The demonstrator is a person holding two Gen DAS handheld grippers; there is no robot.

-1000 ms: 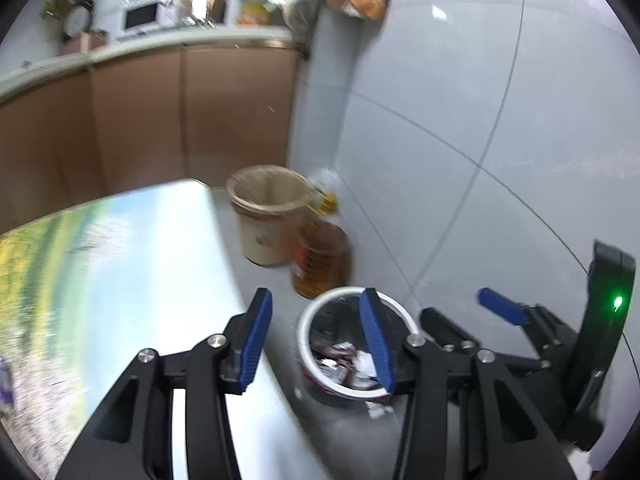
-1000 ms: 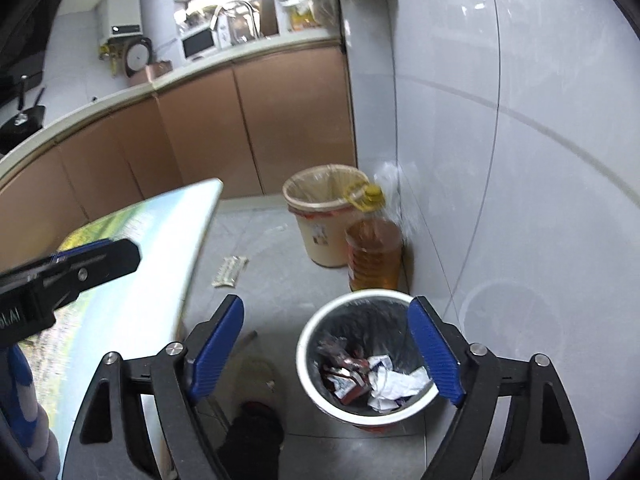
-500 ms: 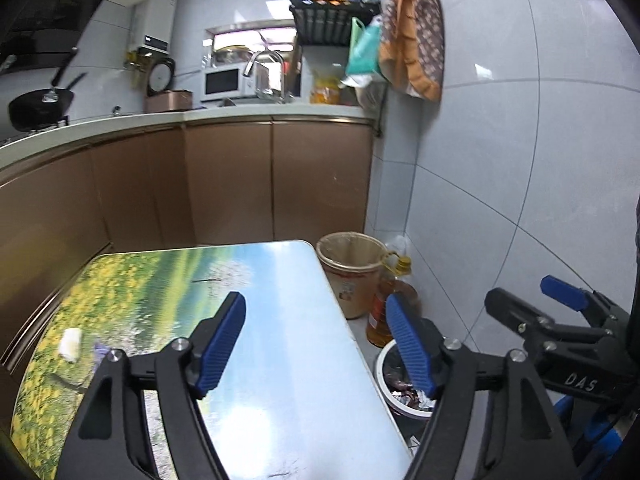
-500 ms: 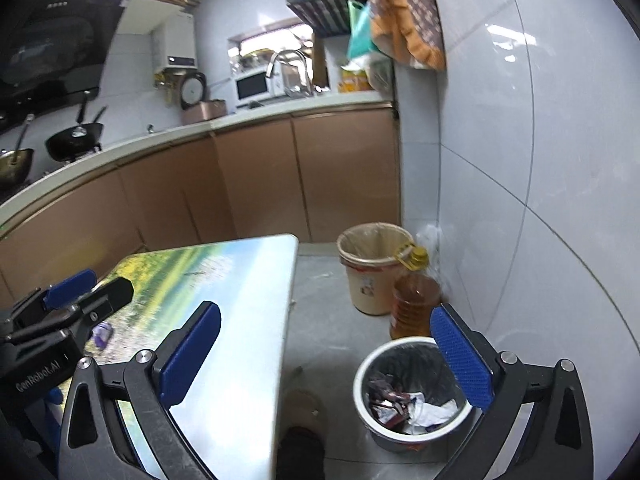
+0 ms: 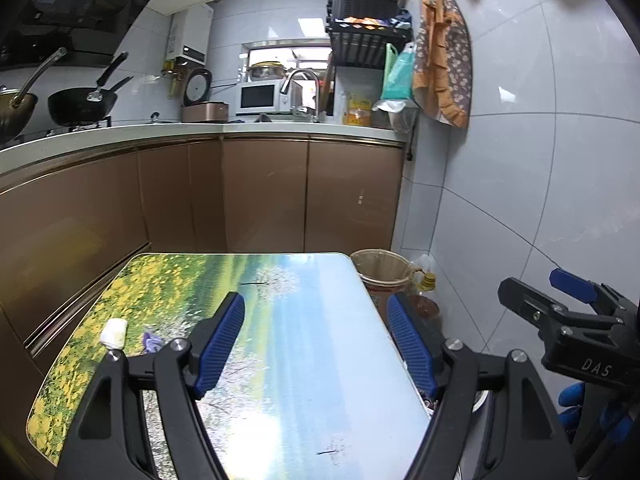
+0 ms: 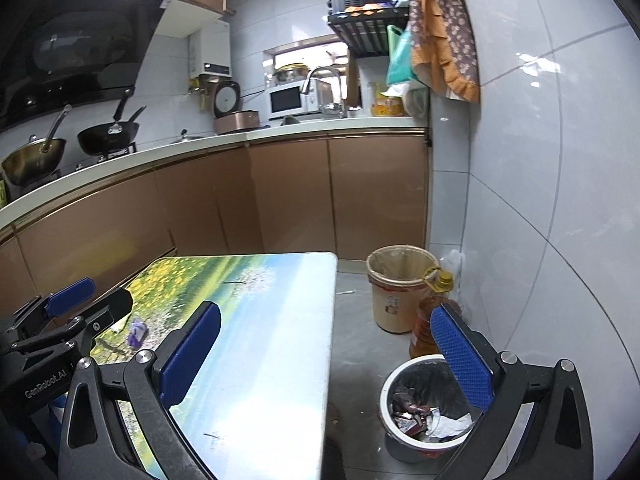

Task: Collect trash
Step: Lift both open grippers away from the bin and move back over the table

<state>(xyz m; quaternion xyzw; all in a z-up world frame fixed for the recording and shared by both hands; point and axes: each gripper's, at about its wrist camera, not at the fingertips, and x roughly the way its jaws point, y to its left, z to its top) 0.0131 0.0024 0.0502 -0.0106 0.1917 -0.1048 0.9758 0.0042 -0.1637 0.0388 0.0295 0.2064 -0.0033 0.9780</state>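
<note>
A white crumpled scrap (image 5: pixel 114 332) and a small purple wrapper (image 5: pixel 152 342) lie at the left of the landscape-print table (image 5: pixel 320 400). My left gripper (image 5: pixel 316 344) hovers open and empty over the table's near half, to the right of both scraps. The right wrist view shows the purple wrapper (image 6: pixel 137 332) beyond the left gripper's fingers (image 6: pixel 68 294). My right gripper (image 6: pixel 326 356) is wide open and empty over the table's right edge and the floor. A round metal trash bin (image 6: pixel 383 394) holding wrappers and paper stands below its right finger.
A beige bucket lined with a bag (image 6: pixel 400 280) and an oil bottle (image 6: pixel 432 320) stand on the floor by the tiled wall (image 6: pixel 540 240). Brown cabinets (image 5: pixel 264 200) run behind the table. A worktop (image 5: pixel 120 136) with pans and appliances sits above them.
Both grippers have lifted away from above the trash bin and tipped up toward the table and cabinets. Both pairs of jaws stand wider than a second ago.
</note>
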